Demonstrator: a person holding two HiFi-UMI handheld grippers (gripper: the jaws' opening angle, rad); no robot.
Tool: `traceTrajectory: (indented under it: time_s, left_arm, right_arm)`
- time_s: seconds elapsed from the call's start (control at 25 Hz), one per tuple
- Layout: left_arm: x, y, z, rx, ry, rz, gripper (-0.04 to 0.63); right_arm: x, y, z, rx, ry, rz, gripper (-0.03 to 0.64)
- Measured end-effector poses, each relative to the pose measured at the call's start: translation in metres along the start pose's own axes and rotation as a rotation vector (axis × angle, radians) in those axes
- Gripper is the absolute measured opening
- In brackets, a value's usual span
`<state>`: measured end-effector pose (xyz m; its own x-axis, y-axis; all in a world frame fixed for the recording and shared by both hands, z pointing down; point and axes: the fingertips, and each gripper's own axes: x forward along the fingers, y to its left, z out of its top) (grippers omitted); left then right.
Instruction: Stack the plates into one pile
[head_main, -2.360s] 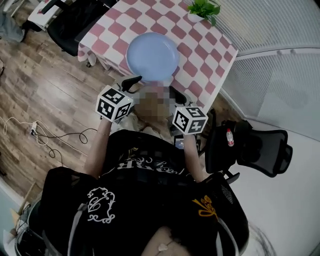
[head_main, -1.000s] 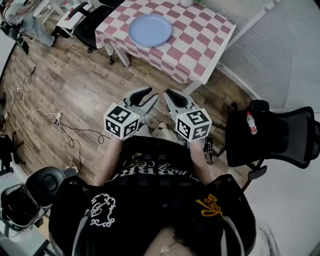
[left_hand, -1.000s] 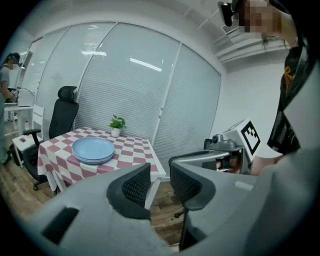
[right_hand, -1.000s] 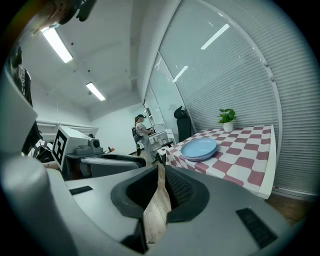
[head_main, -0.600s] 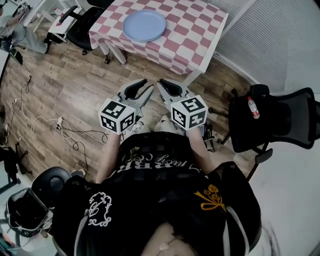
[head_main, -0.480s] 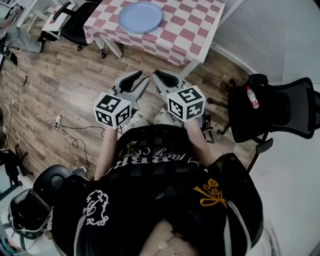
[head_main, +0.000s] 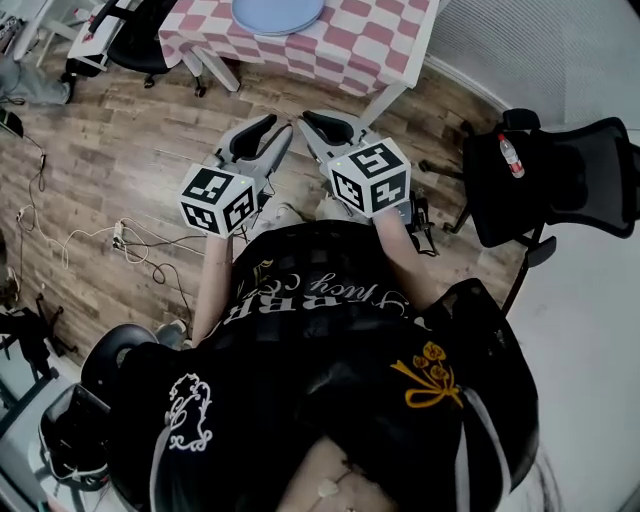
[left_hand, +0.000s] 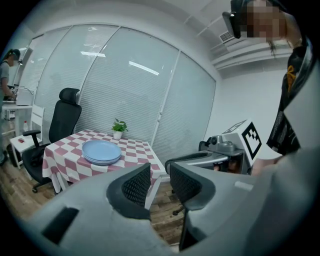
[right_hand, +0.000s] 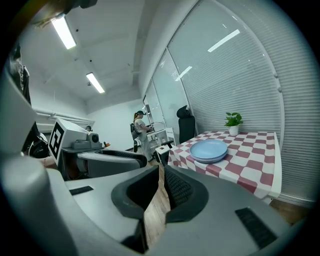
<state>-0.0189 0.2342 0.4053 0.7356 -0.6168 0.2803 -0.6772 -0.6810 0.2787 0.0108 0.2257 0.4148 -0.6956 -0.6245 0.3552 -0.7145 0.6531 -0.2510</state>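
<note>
**Plates in one pile, both grippers empty**

Light-blue round plates (head_main: 278, 14) are stacked in one neat pile on the pink-and-white checked surface (head_main: 385, 45). A white pot (left_hand: 118, 134) holding a green plant stands at the far side of the surface, apart from the pile. The left gripper (head_main: 270, 128) and right gripper (head_main: 316, 124) hang side by side over the wood floor (head_main: 120, 140), well short of the surface. The left fingers are spread with nothing between them. The right fingers have just been closing to a narrow gap, also with nothing between them.
</note>
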Motion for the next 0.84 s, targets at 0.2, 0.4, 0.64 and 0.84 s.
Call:
traceTrajectory:
  time_s: [0.2,0.4,0.64,0.84]
  left_arm:
    - [-0.007,0.003,0.000,0.002,-0.001,-0.013,0.132]
    - [-0.013,0.002,0.000,0.000,-0.008,-0.013,0.132]
    - [-0.015,0.004,0.000,-0.013,-0.014,-0.005,0.132]
    - [-0.013,0.006,-0.002,-0.024,-0.012,0.004,0.132]
  right_arm:
    - [0.003,0.006,0.002,-0.013,-0.003,-0.015,0.037]
    - [0.002,0.011,0.001,-0.022,-0.003,-0.022,0.037]
    - [0.002,0.012,0.002,-0.032,0.003,-0.021,0.037]
    - [0.001,0.007,0.000,-0.032,0.009,-0.023,0.037]
